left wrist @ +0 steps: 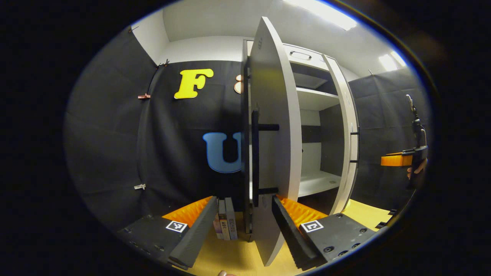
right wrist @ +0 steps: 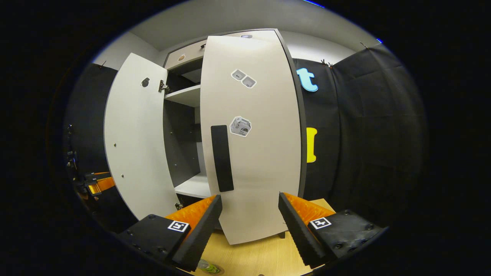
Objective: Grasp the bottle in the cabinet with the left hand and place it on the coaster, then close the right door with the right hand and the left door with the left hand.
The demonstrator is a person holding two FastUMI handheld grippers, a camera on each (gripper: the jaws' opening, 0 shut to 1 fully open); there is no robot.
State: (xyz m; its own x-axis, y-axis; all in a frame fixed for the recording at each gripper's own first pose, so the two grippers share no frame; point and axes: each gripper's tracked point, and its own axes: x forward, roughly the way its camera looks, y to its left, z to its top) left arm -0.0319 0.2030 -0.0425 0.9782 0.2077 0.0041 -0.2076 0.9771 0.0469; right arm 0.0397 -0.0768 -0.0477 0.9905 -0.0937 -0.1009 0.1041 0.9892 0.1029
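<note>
The cabinet (right wrist: 184, 96) stood with both doors open. The right door (right wrist: 253, 134) was big, stiff and flat, and looked easy to swing by a push on its face near the dark handle (right wrist: 221, 158). The left door (left wrist: 274, 126) stood edge-on, just ahead of the left gripper (left wrist: 245, 226). Both the left gripper and the right gripper (right wrist: 249, 226) gaped wide and held nothing. The small bottle (right wrist: 209, 267), likely light and slippery, sat low on the table (right wrist: 253, 257).

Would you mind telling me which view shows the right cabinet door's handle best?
The right gripper view: the right door's long dark handle faces the camera, whole, on the pale door front. In the left gripper view, that handle is small, far off, and seen from the side.
</note>
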